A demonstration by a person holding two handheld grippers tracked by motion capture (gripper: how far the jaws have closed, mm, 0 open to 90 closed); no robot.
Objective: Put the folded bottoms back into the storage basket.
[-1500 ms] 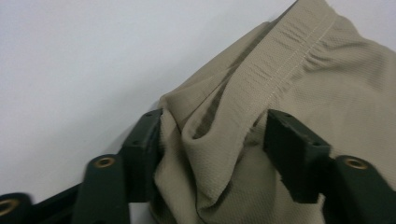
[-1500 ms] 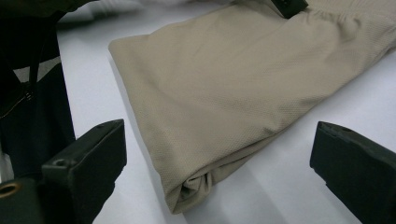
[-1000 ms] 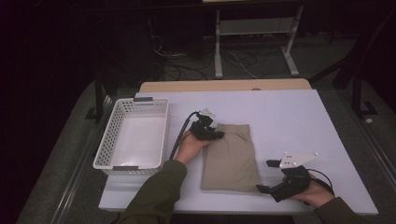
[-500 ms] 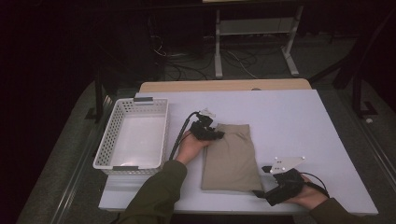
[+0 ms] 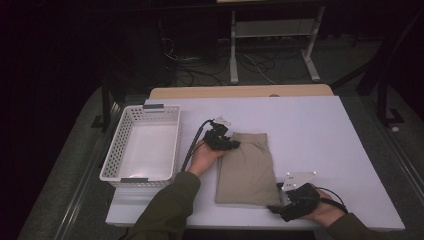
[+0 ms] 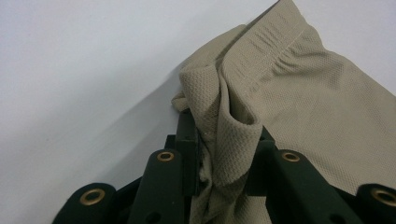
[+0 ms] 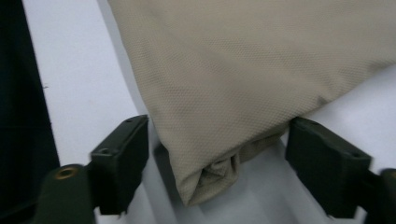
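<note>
- The worktop (image 5: 320,125) has plenty of bare room to the far side and right of the folded cloth (image 5: 247,167), which lies near its middle; the white basket (image 5: 142,147) stands well apart on the left, so a lift toward it should meet nothing.
- The cloth's near edge lies close to the worktop's front edge; a pull toward the person could drag it over.
- The left tool (image 5: 222,140) is clamped on the cloth's far left corner (image 6: 219,126); only a thin pinch of fabric is held, which could slip under a hard tug.
- The right tool (image 7: 215,163) has just been closing, with the near right corner between its jaws but not yet pressed. It may catch only the top layer, and the fold would open.
</note>
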